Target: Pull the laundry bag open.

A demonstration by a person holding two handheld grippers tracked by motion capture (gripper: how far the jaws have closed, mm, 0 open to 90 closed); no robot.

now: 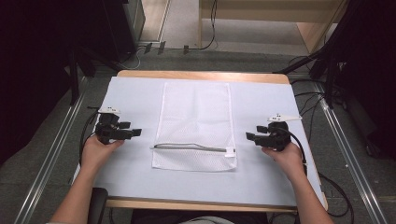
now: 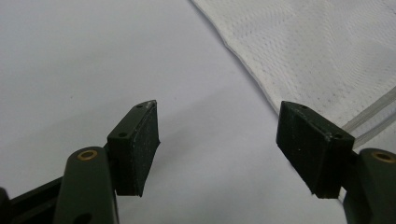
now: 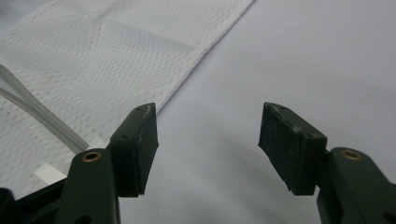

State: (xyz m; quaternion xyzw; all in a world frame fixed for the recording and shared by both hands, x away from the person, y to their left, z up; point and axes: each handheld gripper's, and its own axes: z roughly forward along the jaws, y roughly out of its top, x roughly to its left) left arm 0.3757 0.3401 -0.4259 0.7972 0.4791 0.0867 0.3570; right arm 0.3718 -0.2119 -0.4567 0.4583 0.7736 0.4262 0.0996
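1. A white mesh bag (image 1: 195, 126) is lying flat mid-surface (image 1: 261, 182), zipper (image 1: 189, 146) near its front edge.
2. The left tongs (image 1: 136, 132) are resting released beside its left edge.
3. The right tongs (image 1: 249, 136) are sitting released by its right edge, gripping nothing.

- Left gripper (image 1: 136, 132): black, blocky, with a white plate on top and a black cable trailing off.
- Right gripper (image 1: 249, 136): black, same white plate and cable.
- Pads (image 2: 145, 140): flat, dark, rubbery; brass screws behind them.
- Forearms bare.
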